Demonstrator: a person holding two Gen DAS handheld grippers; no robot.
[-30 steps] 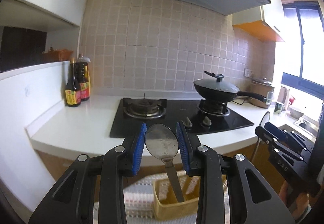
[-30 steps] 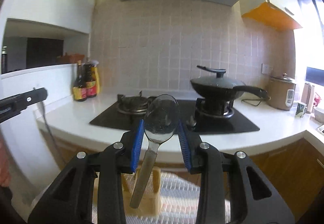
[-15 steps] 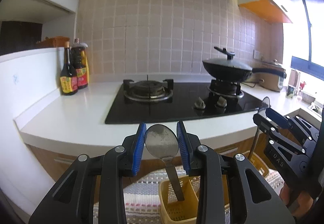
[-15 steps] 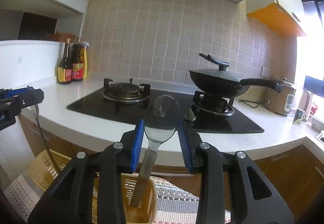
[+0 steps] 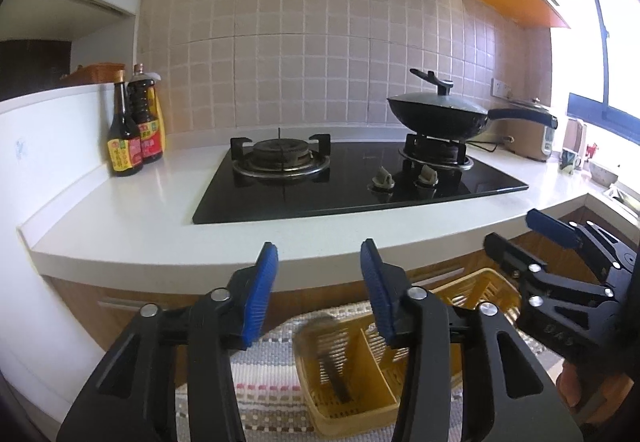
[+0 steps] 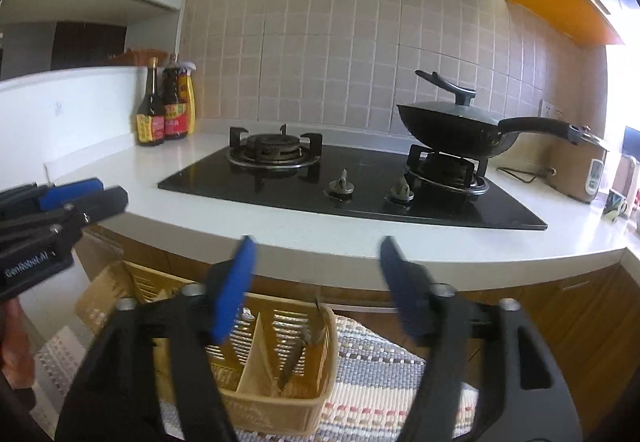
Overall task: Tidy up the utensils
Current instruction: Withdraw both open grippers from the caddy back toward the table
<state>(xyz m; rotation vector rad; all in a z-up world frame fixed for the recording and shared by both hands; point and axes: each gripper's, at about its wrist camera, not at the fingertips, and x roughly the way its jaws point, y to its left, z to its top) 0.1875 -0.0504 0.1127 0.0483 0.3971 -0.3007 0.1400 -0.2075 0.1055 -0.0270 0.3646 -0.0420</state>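
My left gripper [image 5: 318, 290] is open and empty, above a yellow utensil basket [image 5: 360, 398] on a striped mat. A blurred metal spoon [image 5: 324, 354] is in the basket's left compartment. My right gripper [image 6: 316, 282] is open and empty over the same basket [image 6: 304, 398]. A second spoon [image 6: 298, 354] leans in its right compartment. The right gripper also shows at the right of the left wrist view [image 5: 532, 238]. The left gripper shows at the left of the right wrist view [image 6: 80, 194].
A white counter [image 5: 132, 218] carries a black gas hob [image 5: 340, 182], a lidded wok [image 5: 440, 114], sauce bottles [image 5: 134, 126] and a rice cooker [image 5: 528, 138]. A striped mat [image 6: 384, 382] lies on the floor under the basket. Wooden cabinet fronts stand behind it.
Both grippers opened and let go of their spoons. The spoons dropped into the yellow basket. Both cameras came lower and closer to the basket.
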